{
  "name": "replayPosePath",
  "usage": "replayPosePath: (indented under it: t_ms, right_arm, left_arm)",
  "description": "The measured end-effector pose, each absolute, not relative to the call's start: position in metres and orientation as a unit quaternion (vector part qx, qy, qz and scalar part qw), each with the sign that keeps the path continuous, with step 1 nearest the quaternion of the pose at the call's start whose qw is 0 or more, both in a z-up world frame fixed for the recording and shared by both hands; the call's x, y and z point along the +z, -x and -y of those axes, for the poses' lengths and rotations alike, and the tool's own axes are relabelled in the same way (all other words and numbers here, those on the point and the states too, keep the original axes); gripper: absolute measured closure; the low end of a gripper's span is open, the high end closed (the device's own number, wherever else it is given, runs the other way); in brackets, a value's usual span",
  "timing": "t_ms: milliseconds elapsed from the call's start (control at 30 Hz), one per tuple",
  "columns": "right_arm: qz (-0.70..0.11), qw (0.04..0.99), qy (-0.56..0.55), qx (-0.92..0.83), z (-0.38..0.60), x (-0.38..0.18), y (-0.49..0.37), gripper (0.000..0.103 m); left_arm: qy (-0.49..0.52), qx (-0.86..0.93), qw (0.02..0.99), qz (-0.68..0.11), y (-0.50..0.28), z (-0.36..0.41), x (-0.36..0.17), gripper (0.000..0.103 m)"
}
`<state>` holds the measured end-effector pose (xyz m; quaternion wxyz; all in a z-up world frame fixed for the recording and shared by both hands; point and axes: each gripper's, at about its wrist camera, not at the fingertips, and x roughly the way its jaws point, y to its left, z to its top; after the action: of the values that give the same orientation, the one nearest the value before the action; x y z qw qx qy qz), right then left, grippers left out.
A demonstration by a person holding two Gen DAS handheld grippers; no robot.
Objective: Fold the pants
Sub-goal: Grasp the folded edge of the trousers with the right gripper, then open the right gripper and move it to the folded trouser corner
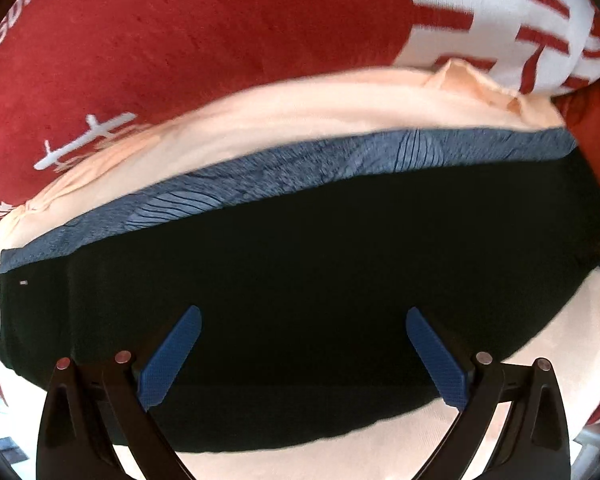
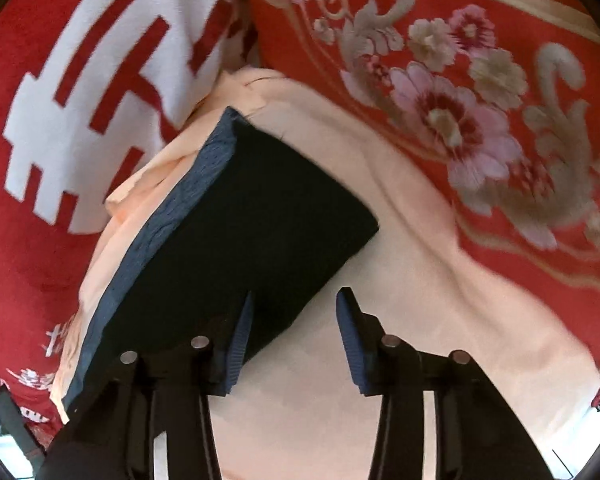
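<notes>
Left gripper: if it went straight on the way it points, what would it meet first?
Most likely the black folded pants: the open left gripper points squarely at that dark panel, which fills the space between its fingers. Depth is unclear.

Peach sheet (image 2: 440, 300) over red printed blanket (image 1: 180, 40) — floral red cloth (image 2: 460, 80) beside.

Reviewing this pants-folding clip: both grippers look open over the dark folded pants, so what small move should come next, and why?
Probably lift both grippers clear. The pants already lie as a flat, compact rectangle on the peach cloth, with the patterned blue layer aligned along one edge. The left gripper and right gripper are open and hold nothing, so the fold looks done.
</notes>
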<state>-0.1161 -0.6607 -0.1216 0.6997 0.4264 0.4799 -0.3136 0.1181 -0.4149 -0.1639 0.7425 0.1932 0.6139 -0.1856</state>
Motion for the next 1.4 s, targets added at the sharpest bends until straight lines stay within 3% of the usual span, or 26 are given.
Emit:
replayPosePath:
  t_ms: [33,100,367,467,733,833,1067,1400]
  right_arm:
    - [-0.482,0.699,-0.425,-0.314,0.663,-0.123,0.111,0.085]
    - [-0.476,0.703,-0.426,-0.313,0.669,-0.12,0.107,0.091]
    - [-0.496,0.714,-0.397,-0.295,0.673,-0.125,0.098,0.091]
    - [-0.496,0.711,-0.401,-0.296,0.673,-0.12,0.106,0.086]
    - [-0.519,0.726,-0.378,-0.247,0.646,-0.101,0.107,0.084]
    - [-0.524,0.736,-0.368,-0.222,0.63,-0.099,0.098,0.072]
    - [-0.542,0.732,-0.366,-0.191,0.611,-0.118,0.064,0.062]
    - [-0.528,0.722,-0.407,-0.186,0.617,-0.126,0.07,0.062]
  left_arm:
    - [-0.193,-0.182,0.741,-0.617,-0.119,0.416,-0.168,0.0]
    - [-0.182,-0.176,0.737,-0.626,-0.122,0.413,-0.173,0.0]
    - [-0.183,-0.177,0.735,-0.629,-0.128,0.412,-0.174,0.0]
    - [-0.182,-0.174,0.734,-0.63,-0.13,0.411,-0.173,0.0]
    - [-0.191,-0.166,0.739,-0.624,-0.12,0.426,-0.174,0.0]
    - [-0.186,-0.166,0.737,-0.628,-0.116,0.427,-0.173,0.0]
    - [-0.181,-0.165,0.736,-0.631,-0.113,0.423,-0.166,0.0]
    - [-0.182,-0.163,0.736,-0.631,-0.112,0.413,-0.163,0.0]
